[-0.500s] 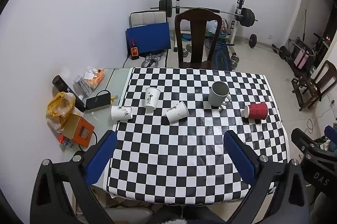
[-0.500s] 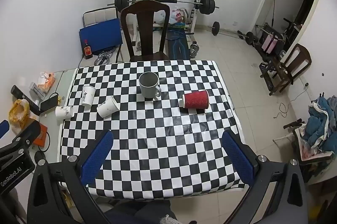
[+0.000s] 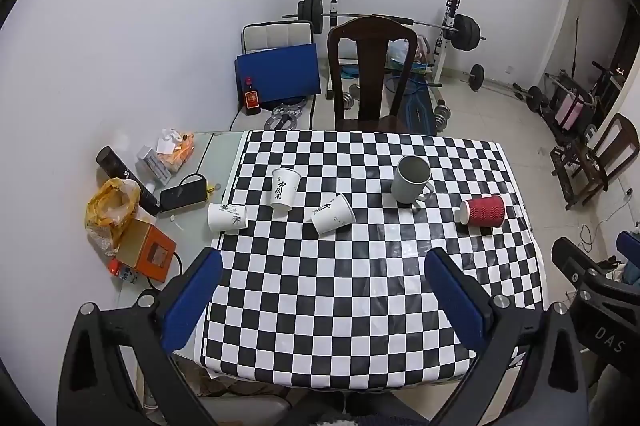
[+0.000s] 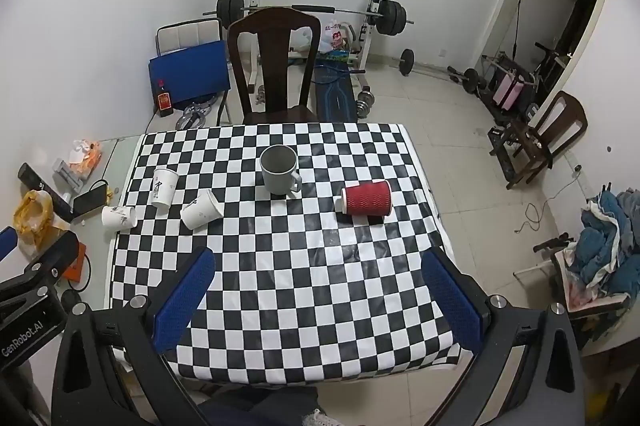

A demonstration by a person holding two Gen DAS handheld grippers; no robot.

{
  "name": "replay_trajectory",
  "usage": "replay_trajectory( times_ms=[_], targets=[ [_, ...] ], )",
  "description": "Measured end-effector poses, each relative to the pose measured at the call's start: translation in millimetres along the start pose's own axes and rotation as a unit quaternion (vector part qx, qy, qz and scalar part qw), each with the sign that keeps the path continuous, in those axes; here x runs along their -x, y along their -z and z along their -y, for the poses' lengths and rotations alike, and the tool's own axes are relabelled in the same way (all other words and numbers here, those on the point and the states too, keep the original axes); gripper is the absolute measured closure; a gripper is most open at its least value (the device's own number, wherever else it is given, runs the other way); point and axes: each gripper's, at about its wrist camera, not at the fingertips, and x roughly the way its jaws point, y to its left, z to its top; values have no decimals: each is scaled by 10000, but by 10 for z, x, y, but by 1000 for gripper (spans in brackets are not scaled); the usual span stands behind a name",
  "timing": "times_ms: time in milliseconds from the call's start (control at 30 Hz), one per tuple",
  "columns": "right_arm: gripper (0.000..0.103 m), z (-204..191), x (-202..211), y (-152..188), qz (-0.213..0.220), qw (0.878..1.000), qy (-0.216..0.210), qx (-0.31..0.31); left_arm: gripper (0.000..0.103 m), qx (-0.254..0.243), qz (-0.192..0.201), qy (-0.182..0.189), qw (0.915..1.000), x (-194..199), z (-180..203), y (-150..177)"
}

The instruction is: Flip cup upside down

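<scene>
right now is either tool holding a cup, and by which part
Nothing is held. The left tool and right tool both hang open above the table, clear of every cup.

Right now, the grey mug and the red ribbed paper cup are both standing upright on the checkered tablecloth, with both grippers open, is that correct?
Not quite: the red ribbed paper cup lies on its side, as the right wrist view shows. The grey mug does stand upright on the checkered tablecloth, and the left gripper and right gripper are open.
</scene>
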Motion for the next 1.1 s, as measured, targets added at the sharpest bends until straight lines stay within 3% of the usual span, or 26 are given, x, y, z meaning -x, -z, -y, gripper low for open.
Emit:
replay_trajectory(
  times_ms=[200,1100],
  targets=[
    [0,17,59,-168,31,10000,41,16,0,24,9,-10,10000,-9,-1,-2],
    [0,42,150,-138,94,10000,25,-7,0,25,57,53,10000,158,240,-169]
  ],
)
